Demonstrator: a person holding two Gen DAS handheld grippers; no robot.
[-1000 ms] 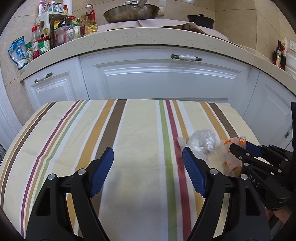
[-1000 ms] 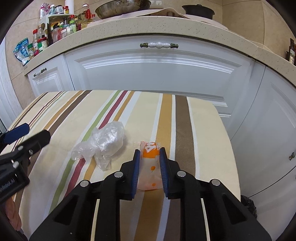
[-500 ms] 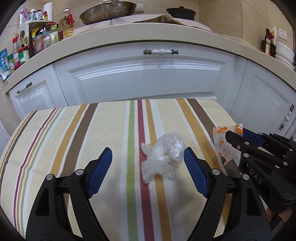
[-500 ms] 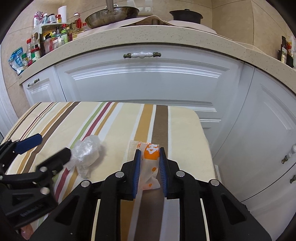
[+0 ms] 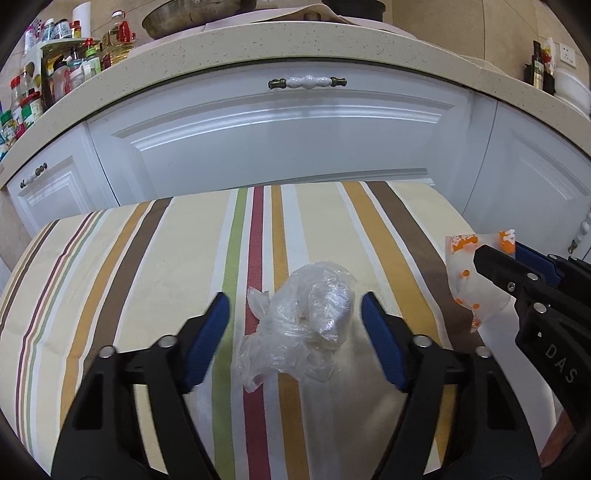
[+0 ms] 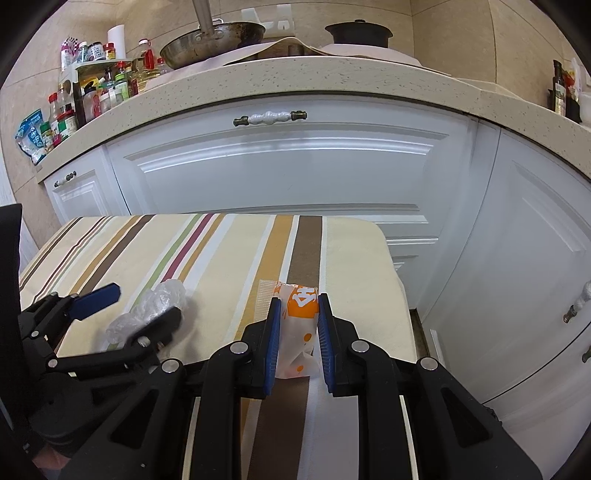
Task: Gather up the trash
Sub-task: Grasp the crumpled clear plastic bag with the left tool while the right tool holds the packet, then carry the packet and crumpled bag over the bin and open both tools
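Striped tablecloth [image 5: 147, 266]: crumpled clear plastic [image 5: 306, 325], light, springy, between closing left gripper [image 5: 295, 325] pads; grip mid-wad. Right gripper [image 6: 298, 332] clamps orange wrapper [image 6: 301, 325]

A table under a striped cloth [image 5: 155, 258] stands just before white kitchen cabinets [image 5: 295, 136] with white-and-brass handles [image 6: 270, 117]. Above runs a speckled beige countertop [image 6: 332, 79] bearing a pan [image 6: 212, 37], a dark pot [image 6: 357, 32] and, at the left, crowded bottles and jars [image 6: 92, 85]. Beige tiles [image 6: 443, 22] cover the wall.
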